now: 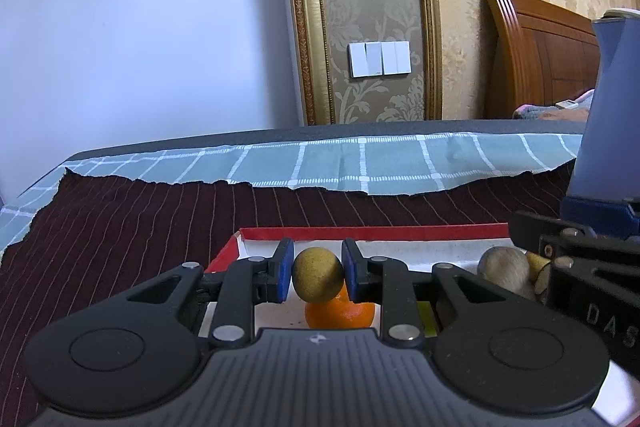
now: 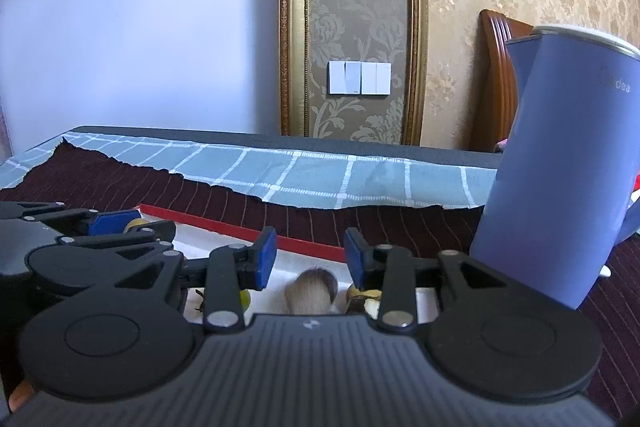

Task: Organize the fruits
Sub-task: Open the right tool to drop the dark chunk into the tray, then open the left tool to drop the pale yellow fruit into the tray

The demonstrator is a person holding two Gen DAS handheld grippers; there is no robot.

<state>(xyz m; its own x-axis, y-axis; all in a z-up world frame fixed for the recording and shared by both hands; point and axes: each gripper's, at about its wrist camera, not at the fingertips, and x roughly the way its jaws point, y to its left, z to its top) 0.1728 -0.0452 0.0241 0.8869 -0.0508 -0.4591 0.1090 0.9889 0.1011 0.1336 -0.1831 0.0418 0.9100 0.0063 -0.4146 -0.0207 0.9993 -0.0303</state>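
The left gripper (image 1: 317, 275) clamps a yellowish fruit (image 1: 317, 275) above an orange (image 1: 340, 313); the right gripper (image 2: 310, 259) gapes empty (kettle (image 2: 560, 167) at 2 o'clock, lettering blurred).

Both fisheye views are looking forward along their own hand-held gripper, sitting low and close over the table (image 1: 120, 227) and tilting slightly downward. The left wrist view is facing the gold-framed wall panel (image 1: 360, 7) with white light switches (image 1: 380, 59), its left hand-held gripper (image 1: 317, 275) filling the lower frame over a red-rimmed white tray (image 1: 360, 231). The right wrist view is sitting just to the right, its right hand-held gripper (image 2: 310, 259) in the foreground and very near a tall blue plastic kettle (image 2: 552, 167). Both are sharing the tray, the checked pale-blue cloth (image 2: 320, 175), the dark maroon striped cloth (image 1: 140, 219), the switches, the kettle and a wooden headboard (image 1: 540, 59); each is catching the other gripper at its edge.
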